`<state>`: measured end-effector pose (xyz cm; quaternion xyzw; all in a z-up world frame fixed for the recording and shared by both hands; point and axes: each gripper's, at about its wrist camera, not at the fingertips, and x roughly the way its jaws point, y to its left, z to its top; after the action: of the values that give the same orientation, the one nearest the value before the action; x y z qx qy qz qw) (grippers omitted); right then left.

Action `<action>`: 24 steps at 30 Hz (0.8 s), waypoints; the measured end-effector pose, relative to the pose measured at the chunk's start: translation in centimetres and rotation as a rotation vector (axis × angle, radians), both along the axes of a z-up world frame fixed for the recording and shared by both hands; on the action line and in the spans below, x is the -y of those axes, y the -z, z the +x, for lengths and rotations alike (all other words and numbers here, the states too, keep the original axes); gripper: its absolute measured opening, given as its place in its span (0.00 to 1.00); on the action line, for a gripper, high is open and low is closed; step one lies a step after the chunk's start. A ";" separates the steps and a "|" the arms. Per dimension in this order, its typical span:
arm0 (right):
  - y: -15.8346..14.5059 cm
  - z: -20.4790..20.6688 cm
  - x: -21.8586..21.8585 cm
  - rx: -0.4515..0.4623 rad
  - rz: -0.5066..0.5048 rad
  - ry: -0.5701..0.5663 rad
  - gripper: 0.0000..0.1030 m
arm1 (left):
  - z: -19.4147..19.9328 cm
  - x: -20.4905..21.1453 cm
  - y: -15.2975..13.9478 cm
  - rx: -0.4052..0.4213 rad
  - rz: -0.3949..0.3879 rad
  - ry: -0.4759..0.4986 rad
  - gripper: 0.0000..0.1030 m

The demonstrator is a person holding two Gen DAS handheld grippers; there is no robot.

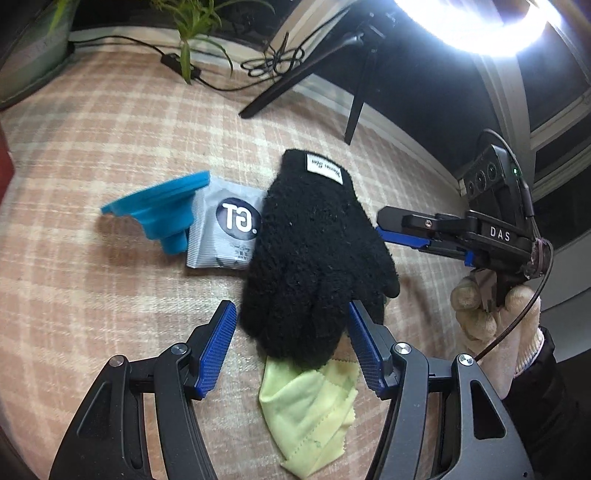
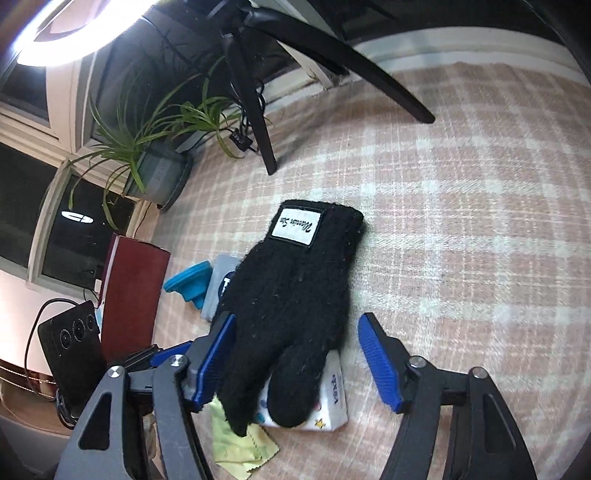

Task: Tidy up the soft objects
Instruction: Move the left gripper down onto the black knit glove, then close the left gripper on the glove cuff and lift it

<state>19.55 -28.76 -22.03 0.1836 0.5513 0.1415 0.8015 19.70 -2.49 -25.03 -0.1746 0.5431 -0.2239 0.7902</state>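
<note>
A black fuzzy glove with a white label lies flat on the plaid cloth. It overlaps a yellow-green cleaning cloth and a grey GL packet. A blue collapsible funnel lies on its side left of the packet. My left gripper is open, its jaws either side of the glove's fingers. My right gripper is open around the glove, whose fingers rest on a white tissue pack. The right gripper also shows in the left wrist view, side-on beside the glove.
A tripod with a ring light stands at the back. Cables and a potted plant sit along the far edge. A dark red box stands at the left.
</note>
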 end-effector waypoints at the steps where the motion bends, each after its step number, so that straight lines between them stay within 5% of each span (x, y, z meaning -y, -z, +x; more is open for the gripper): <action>1: 0.2 0.2 0.0 -0.005 0.001 -0.002 0.59 | 0.1 0.1 0.2 -0.005 0.001 0.006 0.59; 19: 1.7 1.4 -1.8 -0.022 -0.018 -0.034 0.37 | 2.0 1.6 1.6 -0.027 -0.005 0.018 0.57; 24: 1.8 1.3 -2.3 -0.015 -0.030 -0.040 0.30 | 2.1 2.2 1.9 -0.025 -0.012 0.016 0.37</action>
<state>20.89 -26.41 -23.78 0.1617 0.5630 0.1479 0.7969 21.78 -4.72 -26.94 -0.1778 0.5529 -0.2314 0.7804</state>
